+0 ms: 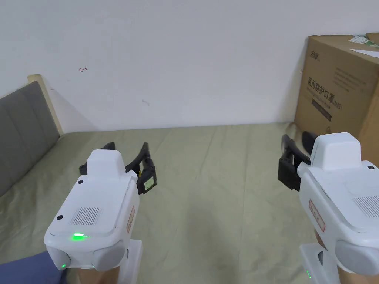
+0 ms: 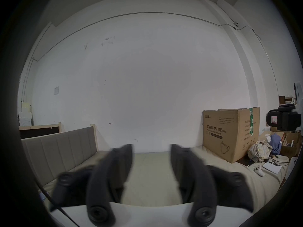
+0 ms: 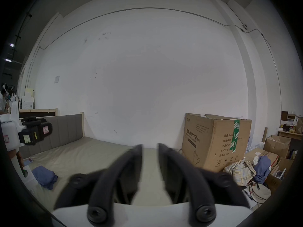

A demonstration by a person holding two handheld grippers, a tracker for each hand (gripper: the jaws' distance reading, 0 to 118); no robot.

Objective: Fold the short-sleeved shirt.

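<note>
The short-sleeved shirt (image 3: 45, 176), a blue garment, lies bunched in a loose heap on the bed sheet (image 1: 222, 192), at the near edge of the bed, on the headboard side; in the head view a corner of it (image 1: 26, 270) shows directly below the left hand-held gripper (image 1: 127, 151). Relative to the shirt, the left hand-held gripper is raised above it and points past it toward the wall, its jaws spread wide with nothing between them. The right hand-held gripper (image 1: 296, 142) is well apart from the shirt, across the bare middle of the sheet and near the cardboard box (image 1: 340, 85); its jaws stand narrowly parted and hold nothing. Judged from this layout, folding has not begun: the shirt is neither spread nor gripped. Risk one: both hand-held grippers aim beyond the shirt, so a descent without first drawing back toward the near edge would likely close on the sheet instead. Risk two: because the shirt is bunched, a pinch may take several layers at once, so the garment would lift as a lump rather than open flat. Risk three: the shirt lies close to the bed edge, so a careless pull could drag it off. The headboard (image 1: 22, 129) stands beyond the shirt on the same side.
</note>
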